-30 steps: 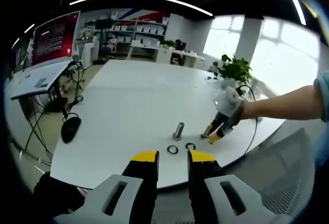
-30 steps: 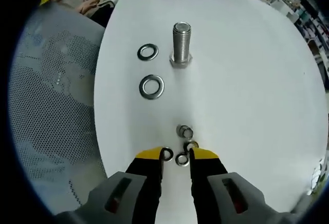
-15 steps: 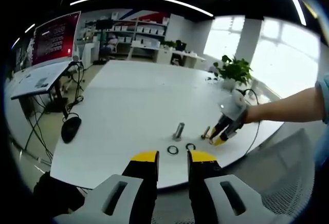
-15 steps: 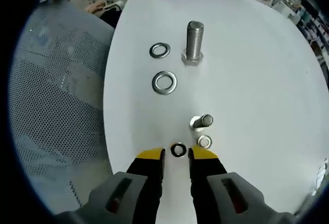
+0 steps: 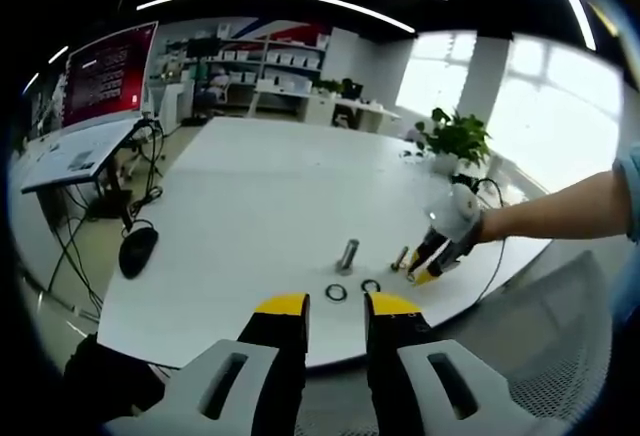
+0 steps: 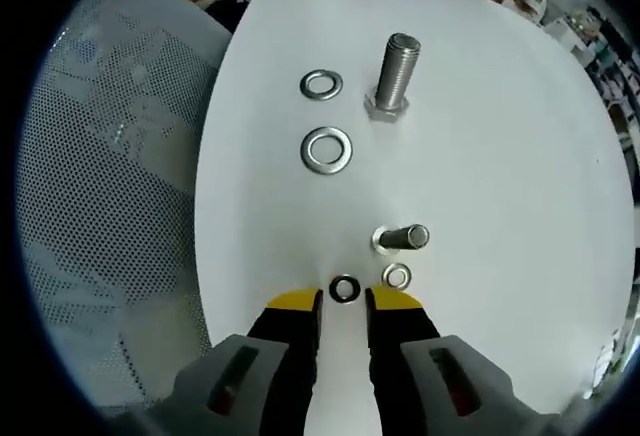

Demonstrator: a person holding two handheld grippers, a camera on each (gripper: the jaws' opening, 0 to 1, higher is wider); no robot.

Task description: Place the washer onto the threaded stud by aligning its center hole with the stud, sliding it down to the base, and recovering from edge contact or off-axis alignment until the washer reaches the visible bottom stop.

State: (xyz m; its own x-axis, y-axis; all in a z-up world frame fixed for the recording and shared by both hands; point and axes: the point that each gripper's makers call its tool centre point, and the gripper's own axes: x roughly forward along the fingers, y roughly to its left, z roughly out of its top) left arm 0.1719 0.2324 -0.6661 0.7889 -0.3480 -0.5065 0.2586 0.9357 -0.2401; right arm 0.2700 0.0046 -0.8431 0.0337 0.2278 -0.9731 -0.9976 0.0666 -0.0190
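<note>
— Where is the washer (image 6: pixel 344 289) sitting?
— On the table (image 6: pixel 500 156), near its edge, right between the right claw's (image 6: pixel 343 301) slightly parted tips (not pinched). The big stud (image 6: pixel 396 74) is standing farther in.
— And the left claw (image 5: pixel 335 305)?
— Parted, holding nothing.

White table (image 6: pixel 500 156), plain and glossy. Silver-grey metal on the upright threaded stud (image 6: pixel 397 64), on the two larger washers (image 6: pixel 327 149) beside it, on the small bolt (image 6: pixel 404 238) lying down, and on the pale small washer (image 6: pixel 397 277); darker, nearly black ring (image 6: pixel 345 289) between the yellow fingertips (image 6: pixel 293 301). Right gripper (image 6: pixel 343 303): yellow tips, black jaws, light grey body. Left gripper (image 5: pixel 335 305): same yellow, black and grey. Grey mesh chair (image 6: pixel 110 176), dotted with fine holes. Black mouse (image 5: pixel 137 251) and black cables. Red screen (image 5: pixel 108 72) with white lines of text. Green leaves on the plant (image 5: pixel 457 136). Light blue sleeve (image 5: pixel 630 186).
</note>
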